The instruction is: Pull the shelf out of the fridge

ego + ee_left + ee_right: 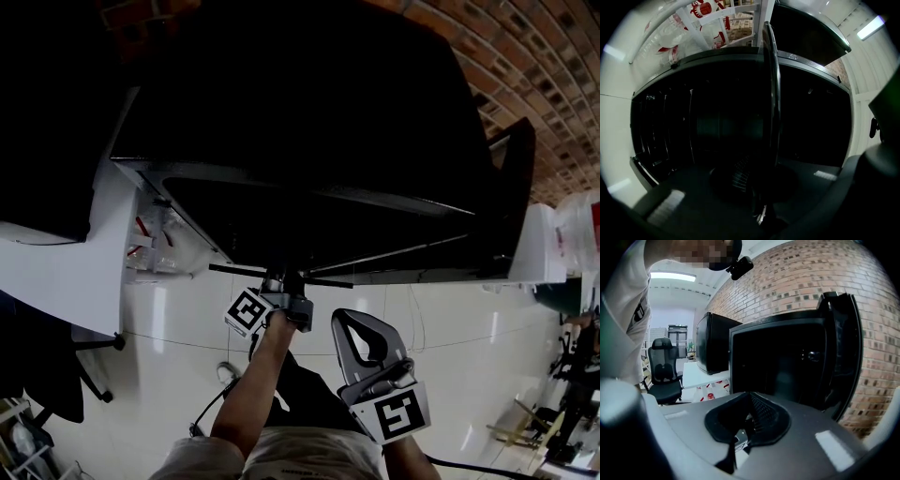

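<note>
The left gripper (pixel 284 281) is clenched on the front rim of the thin dark wire shelf (pixel 774 93), at the mouth of the open black fridge (pixel 309 122). Darkness hides the rest of the shelf. The right gripper (pixel 361 328) is closed and empty.

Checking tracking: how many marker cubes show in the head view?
2. The left gripper, gripping the shelf at the fridge, carries one cube; the right gripper, held back lower right, carries the other.

Room: brick wall (pixel 787 282), white tiled floor (pixel 450 328), office chair (pixel 663 373), white table (pixel 705 376), ceiling striplight (pixel 672 276).
</note>
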The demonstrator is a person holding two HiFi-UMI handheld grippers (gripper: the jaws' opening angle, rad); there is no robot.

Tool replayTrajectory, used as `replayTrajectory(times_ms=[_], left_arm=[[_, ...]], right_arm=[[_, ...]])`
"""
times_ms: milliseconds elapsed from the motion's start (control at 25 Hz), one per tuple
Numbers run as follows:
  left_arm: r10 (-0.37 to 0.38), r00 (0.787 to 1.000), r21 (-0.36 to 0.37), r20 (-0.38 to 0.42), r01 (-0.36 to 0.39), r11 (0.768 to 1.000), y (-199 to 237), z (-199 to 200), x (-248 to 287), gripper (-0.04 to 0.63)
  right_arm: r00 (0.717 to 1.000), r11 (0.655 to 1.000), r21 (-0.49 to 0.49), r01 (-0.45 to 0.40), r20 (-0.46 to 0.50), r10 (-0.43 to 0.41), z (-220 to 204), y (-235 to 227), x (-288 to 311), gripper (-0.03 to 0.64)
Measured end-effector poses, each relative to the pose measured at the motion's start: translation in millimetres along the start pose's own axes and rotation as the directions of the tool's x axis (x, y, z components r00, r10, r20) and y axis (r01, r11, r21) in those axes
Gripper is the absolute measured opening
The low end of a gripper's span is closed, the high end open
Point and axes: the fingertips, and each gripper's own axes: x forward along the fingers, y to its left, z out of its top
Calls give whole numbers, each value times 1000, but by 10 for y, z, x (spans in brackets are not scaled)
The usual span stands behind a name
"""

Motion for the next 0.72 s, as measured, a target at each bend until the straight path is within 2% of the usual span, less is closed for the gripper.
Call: replayTrajectory(times_ms=[360,720], left_arm=[[-51,997,-49,-57,48,998,-435,-75,-450,5],[-50,991,-29,-127,46,999,-769,-140,-976,6]], right_arm=[[998,999,6,42,35,-42,129,332,-207,5],[993,997,-8,75,91,-74,290,713,-477,5]])
